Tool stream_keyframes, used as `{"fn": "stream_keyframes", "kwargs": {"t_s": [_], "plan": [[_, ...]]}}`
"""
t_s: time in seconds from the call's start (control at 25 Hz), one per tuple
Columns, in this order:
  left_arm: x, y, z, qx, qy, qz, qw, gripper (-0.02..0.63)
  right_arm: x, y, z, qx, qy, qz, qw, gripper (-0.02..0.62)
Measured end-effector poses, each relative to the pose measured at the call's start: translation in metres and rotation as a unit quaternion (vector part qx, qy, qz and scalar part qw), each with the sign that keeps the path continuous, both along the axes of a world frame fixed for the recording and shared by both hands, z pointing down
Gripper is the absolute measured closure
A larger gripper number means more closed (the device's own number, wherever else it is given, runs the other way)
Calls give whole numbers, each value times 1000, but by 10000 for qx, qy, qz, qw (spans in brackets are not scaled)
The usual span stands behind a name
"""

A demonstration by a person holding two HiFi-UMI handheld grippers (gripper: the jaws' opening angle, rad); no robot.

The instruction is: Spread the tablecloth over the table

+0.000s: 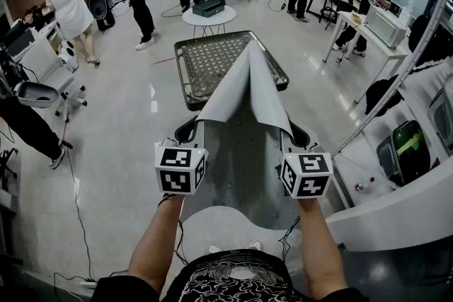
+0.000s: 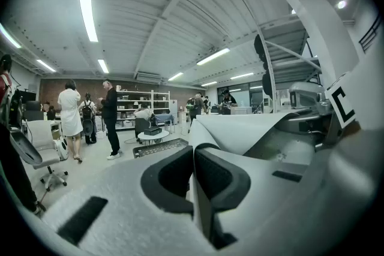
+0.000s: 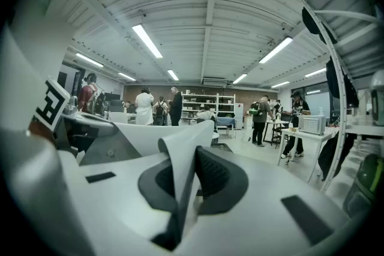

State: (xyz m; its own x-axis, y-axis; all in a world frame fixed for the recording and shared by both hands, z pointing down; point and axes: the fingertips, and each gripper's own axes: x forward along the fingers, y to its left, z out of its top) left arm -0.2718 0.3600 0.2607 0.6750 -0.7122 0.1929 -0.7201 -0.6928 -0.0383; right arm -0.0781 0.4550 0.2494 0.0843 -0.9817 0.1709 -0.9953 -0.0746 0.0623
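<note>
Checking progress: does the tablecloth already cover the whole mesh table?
No, the tablecloth rises in a folded ridge and most of the mesh table shows bare.

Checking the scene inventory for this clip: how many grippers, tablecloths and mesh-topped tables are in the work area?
White two-jaw grippers: 2 (left gripper, right gripper)
Pale grey fabric tablecloth: 1
Dark perforated metal table: 1
Total: 4

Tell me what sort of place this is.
Probably a lab or workshop hall: open shelving along the back wall, a white work table bearing equipment, and long strip lights overhead.
</note>
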Motion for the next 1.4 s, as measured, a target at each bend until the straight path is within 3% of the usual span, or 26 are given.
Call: {"fn": "stream_keyframes", "kwargs": {"t_s": [0.52, 0.8, 1.12, 1.4], "plan": [[-15, -12, 11, -103, 72, 178, 9998, 601, -15, -5, 5, -137, 103, 207, 9996, 589], [-3, -26, 11, -120, 95, 116, 9998, 601, 0, -21, 3, -126, 151, 158, 9997, 588], [39, -62, 14, -41, -20, -284, 9996, 601, 52, -70, 10, -44, 91, -227, 9997, 588], [114, -102, 14, -107, -133, -809, 9966, 601, 135, -131, 14, -45, 41, -753, 9971, 589]]}}
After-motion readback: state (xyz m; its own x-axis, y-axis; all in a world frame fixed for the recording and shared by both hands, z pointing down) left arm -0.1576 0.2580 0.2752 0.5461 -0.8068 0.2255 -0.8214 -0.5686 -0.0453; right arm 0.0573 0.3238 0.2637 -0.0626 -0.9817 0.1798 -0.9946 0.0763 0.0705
